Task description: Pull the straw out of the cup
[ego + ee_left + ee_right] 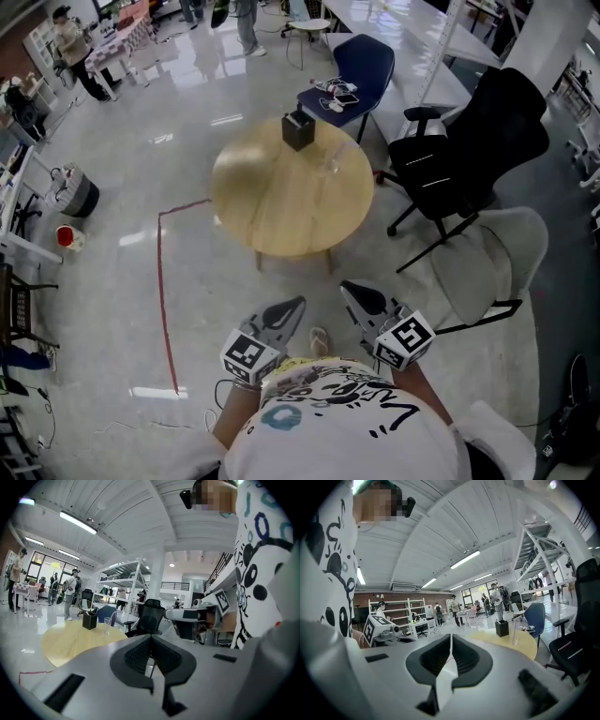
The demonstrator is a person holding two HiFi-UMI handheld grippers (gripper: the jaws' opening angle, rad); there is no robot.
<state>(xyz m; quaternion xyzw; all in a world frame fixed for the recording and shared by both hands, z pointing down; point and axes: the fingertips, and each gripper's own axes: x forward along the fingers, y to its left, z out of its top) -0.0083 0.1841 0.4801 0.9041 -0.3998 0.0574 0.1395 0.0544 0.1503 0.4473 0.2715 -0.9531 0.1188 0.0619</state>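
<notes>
- Head view looks steeply down on a round wooden table standing on a glossy grey floor. Both grippers are low in the picture, short of the table's near edge.
- Left gripper has its jaws pressed together with nothing between them. The left gripper view shows only a thin seam where the pads meet.
- Right gripper is likewise closed and empty, its pads meeting along a narrow line in the right gripper view.
- The two grippers sit side by side just in front of the person's patterned white shirt, both pointing toward the table.
- A clear cup stands upright on the far part of the table. The straw is in it, leaning, with its top above the rim.
- Neither gripper touches the cup or the straw; both are well apart from them.
- A black box-shaped holder sits at the table's far edge, near the cup but not touching it.
- Beyond the table a blue chair holds a few small items.
- A black office chair stands to the table's right, and a pale grey chair is nearer the person.
- A red line marks the floor left of the table.
</notes>
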